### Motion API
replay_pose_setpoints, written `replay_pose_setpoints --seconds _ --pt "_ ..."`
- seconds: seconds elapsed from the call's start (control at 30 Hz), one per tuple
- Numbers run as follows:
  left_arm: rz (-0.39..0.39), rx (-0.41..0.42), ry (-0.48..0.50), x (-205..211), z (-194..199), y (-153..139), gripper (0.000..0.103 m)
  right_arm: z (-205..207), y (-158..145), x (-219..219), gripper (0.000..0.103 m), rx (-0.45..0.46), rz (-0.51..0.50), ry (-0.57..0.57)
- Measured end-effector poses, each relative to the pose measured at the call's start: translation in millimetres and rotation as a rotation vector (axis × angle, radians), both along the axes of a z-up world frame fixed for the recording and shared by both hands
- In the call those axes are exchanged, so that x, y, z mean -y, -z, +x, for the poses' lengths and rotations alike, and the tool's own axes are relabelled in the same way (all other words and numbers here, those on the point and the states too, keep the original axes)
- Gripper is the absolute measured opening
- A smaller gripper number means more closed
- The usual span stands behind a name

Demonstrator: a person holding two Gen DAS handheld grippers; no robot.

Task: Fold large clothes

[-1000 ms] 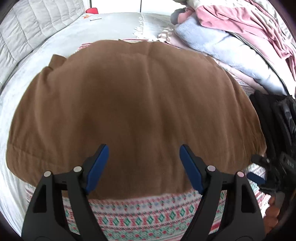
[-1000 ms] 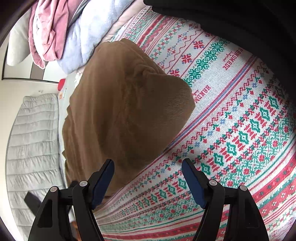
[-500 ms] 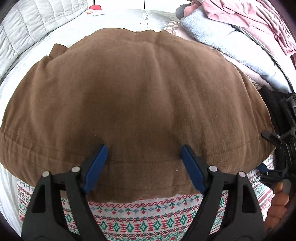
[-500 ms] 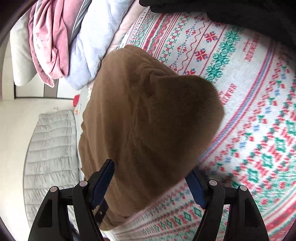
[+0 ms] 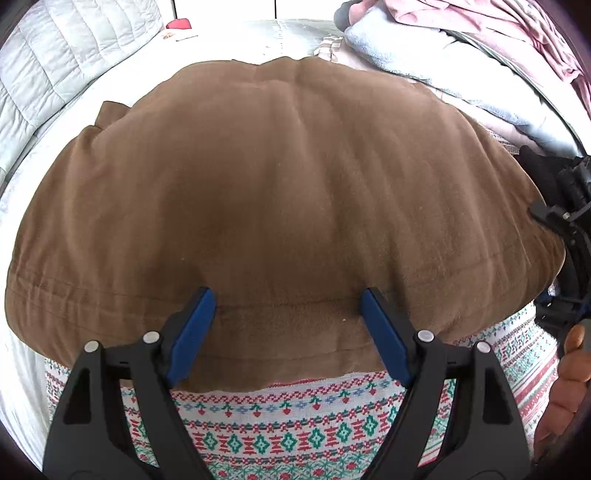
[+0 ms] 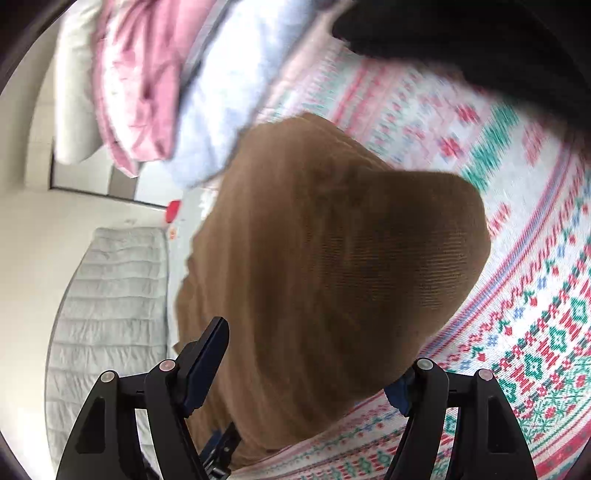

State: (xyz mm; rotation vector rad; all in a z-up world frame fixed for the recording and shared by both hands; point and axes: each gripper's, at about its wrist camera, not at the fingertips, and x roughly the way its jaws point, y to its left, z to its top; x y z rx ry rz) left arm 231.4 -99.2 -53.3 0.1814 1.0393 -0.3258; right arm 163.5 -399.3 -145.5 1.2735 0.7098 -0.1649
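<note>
Fingers of the left gripper (image 5: pixel 284 332) stand wide apart and released, one on each side of the near hem of the brown soft fleece-like garment (image 5: pixel 273 192); the blue pads (image 5: pixel 192 336) hang over the cloth, and whether they touch it I cannot tell. The hem runs across, from one finger to the other, so the long edge of the garment lies crosswise to the fingers and the body of it spreads ahead of them. Under the hem, nearer to the camera, shows the white knitted blanket with red and green patterns (image 5: pixel 288 417).

The right gripper (image 6: pixel 314 365) is also spread and clamps nothing — the brown corner bulges between and above its fingers, and the far-side finger is half hidden under the cloth. By my judgement both grippers are near enough; the left one faces the hem squarely, the right one meets the corner.

Beyond the garment lies a pile of pink and pale blue folded clothes (image 5: pixel 461 44), then a grey quilted headboard (image 5: pixel 55 62) — and a small red object (image 5: pixel 179 25) at the far end.

No readable writing is visible in these views; the right view is blurred.
</note>
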Motion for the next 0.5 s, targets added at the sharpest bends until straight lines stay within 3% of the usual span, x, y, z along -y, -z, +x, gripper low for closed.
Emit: replay_pose_setpoints --seconds 0.17,0.23,0.27,0.3,0.4,0.5 --pt "-0.004 0.008 -0.002 -1 0 0 0.082 -1 16 1 0.075 -0.006 0.013 0.017" --pt "-0.005 0.007 0.000 -2 0 -1 0.082 -10 6 1 0.053 0.010 -0.044 0.022" --pt "-0.011 0.002 -0.001 -3 1 -2 0.082 -10 -2 -1 0.035 0.008 -0.083 0.028" --pt "-0.018 -0.003 -0.003 -4 1 -4 0.082 -11 -10 -2 0.028 0.021 -0.106 0.027" --pt "-0.037 -0.014 -0.023 -15 2 -11 0.082 -11 -29 -5 0.023 0.067 -0.163 0.006" --pt "-0.059 -0.021 -0.061 -33 6 -16 0.082 -7 -28 -7 0.021 0.045 -0.190 0.001"
